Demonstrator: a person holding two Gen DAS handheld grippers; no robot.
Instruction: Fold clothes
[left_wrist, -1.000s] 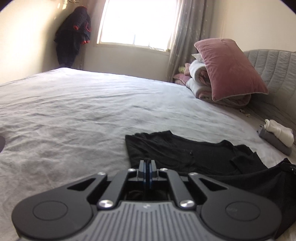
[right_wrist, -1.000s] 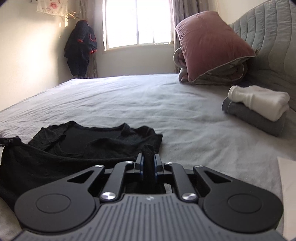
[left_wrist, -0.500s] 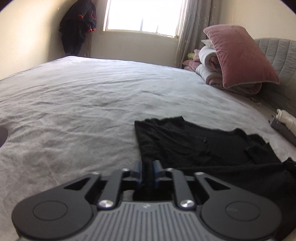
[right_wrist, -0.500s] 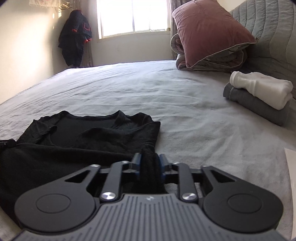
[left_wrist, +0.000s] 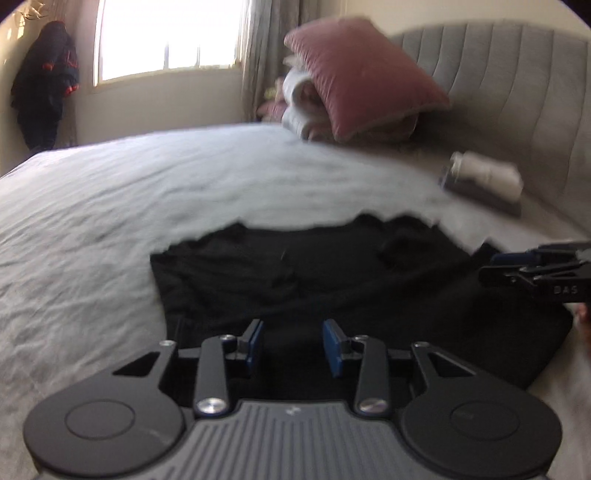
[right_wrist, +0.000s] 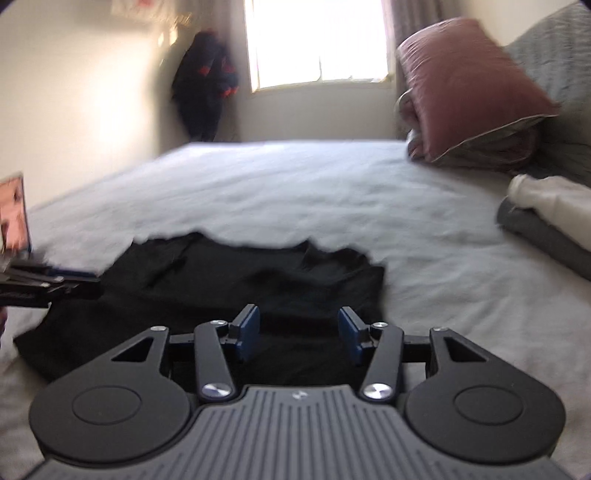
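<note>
A black shirt (left_wrist: 332, 273) lies folded over on the grey bed sheet (left_wrist: 147, 177); it also shows in the right wrist view (right_wrist: 258, 284). My left gripper (left_wrist: 293, 343) is open and empty just above the shirt's near edge. My right gripper (right_wrist: 298, 330) is open and empty above the shirt's near right part. The right gripper shows at the right edge of the left wrist view (left_wrist: 535, 273). The left gripper shows at the left edge of the right wrist view (right_wrist: 48, 282). Both views are blurred.
A pink pillow (left_wrist: 362, 77) on rolled blankets leans at the grey headboard (left_wrist: 517, 92). A stack of folded clothes, white on grey (right_wrist: 546, 218), lies at the right. A dark jacket (right_wrist: 205, 81) hangs in the far corner by the window.
Both grippers were shut on the shirt's hem and have opened and let it go. The lifted hem now lies flat on the shirt. Both cameras have tilted up and back.
</note>
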